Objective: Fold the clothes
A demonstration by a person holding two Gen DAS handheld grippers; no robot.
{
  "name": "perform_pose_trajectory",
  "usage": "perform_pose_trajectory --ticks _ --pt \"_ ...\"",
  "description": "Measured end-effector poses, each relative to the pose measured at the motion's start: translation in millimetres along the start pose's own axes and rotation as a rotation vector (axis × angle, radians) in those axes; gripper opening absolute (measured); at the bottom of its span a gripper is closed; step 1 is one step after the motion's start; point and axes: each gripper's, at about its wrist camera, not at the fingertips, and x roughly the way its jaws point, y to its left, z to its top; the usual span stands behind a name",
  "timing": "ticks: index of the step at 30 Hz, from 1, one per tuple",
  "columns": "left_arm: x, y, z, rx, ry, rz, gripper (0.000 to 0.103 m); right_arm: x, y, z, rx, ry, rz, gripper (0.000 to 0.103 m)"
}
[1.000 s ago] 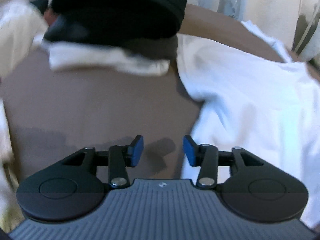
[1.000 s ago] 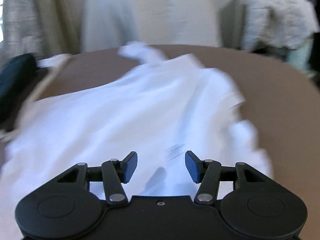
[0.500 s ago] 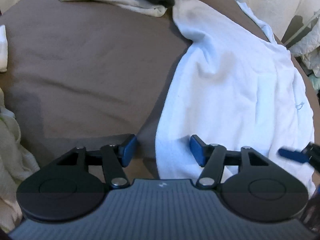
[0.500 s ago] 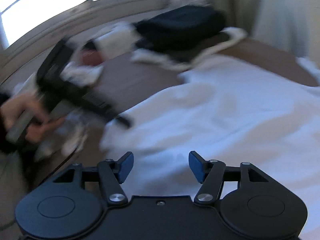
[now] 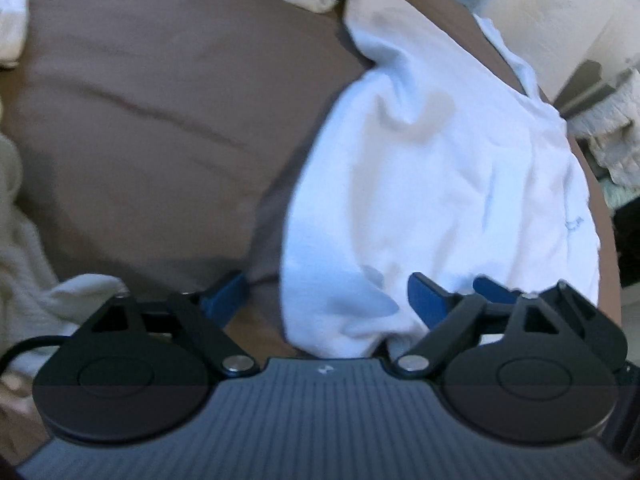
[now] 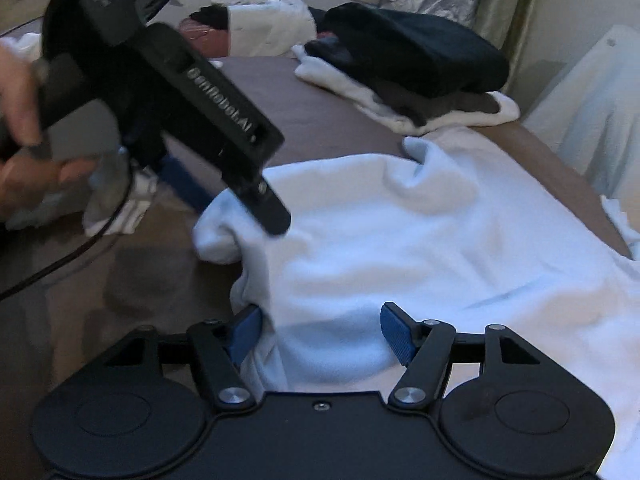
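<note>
A white garment (image 5: 432, 184) lies spread on a brown bed (image 5: 160, 120); it also shows in the right wrist view (image 6: 420, 248). My left gripper (image 5: 324, 300) is open, its jaws straddling the garment's near corner. My right gripper (image 6: 320, 332) is open with the garment's near edge between its jaws. The left gripper (image 6: 224, 196) shows from the side in the right wrist view, over the same hem corner. The right gripper's blue fingertip (image 5: 492, 288) shows just right of my left one.
A stack of folded clothes, black on top (image 6: 412, 52), white beneath (image 6: 404, 112), sits at the far side of the bed. Crumpled white cloth (image 5: 24, 224) lies at the left edge. A black cable (image 6: 60, 260) trails from the left gripper.
Both grippers have come down to the garment's near edge and now sit side by side at it. Both have opened slightly wider.
</note>
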Motion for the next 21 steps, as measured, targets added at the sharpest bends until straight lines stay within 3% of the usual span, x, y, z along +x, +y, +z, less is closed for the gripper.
perform_pose_trajectory --ticks 1,2,3,4,5,7,8,10,12,15,17,19,21 --pt "0.2 -1.2 -0.6 0.002 -0.012 -0.001 0.082 -1.2 -0.7 0.5 0.007 -0.005 -0.017 0.070" --pt "0.2 -2.5 -1.1 0.008 -0.028 0.000 0.047 -1.5 -1.4 0.8 0.015 -0.010 -0.034 0.069" --pt "-1.0 -4.3 -0.8 0.031 -0.051 0.012 0.023 -1.5 -2.9 1.1 0.030 -0.013 -0.050 0.068" --pt "-3.0 -5.8 -0.1 0.053 -0.056 0.017 0.006 -1.2 -5.5 1.1 0.052 -0.010 -0.059 0.061" --pt "-7.0 -7.9 0.2 0.074 -0.067 0.021 0.006 0.1 -9.2 0.9 0.085 0.000 -0.061 0.054" --pt "-34.0 -17.9 -2.8 0.113 -0.148 0.023 0.005 4.8 -17.3 0.8 0.157 0.043 -0.042 0.000" --pt "-55.9 -30.6 -7.9 0.168 -0.229 0.045 0.005 5.9 -22.8 0.7 0.204 0.061 -0.027 0.000" --pt "-96.2 -55.2 -22.5 0.264 -0.375 0.084 0.006 -8.6 -31.4 0.2 0.272 0.007 0.004 0.000" --pt "-108.4 -65.2 -38.5 0.276 -0.408 0.111 0.005 -26.5 -38.0 0.7 0.303 -0.051 0.063 0.002" --pt "-73.2 -57.7 -50.2 0.289 -0.298 0.223 0.006 -28.5 -43.0 -3.0 0.326 0.015 0.200 0.001" --pt "-44.2 -36.1 -45.8 0.234 -0.169 0.221 0.008 -19.7 -35.5 -13.8 0.330 0.072 0.201 0.001" --pt "-30.8 -11.0 -37.3 0.114 -0.078 0.135 0.009 -13.3 -20.3 -22.1 0.305 0.092 0.143 0.002" --pt "-28.9 6.4 -31.2 0.018 -0.056 0.063 0.009 -15.3 -7.6 -24.0 0.278 0.071 0.170 0.002"
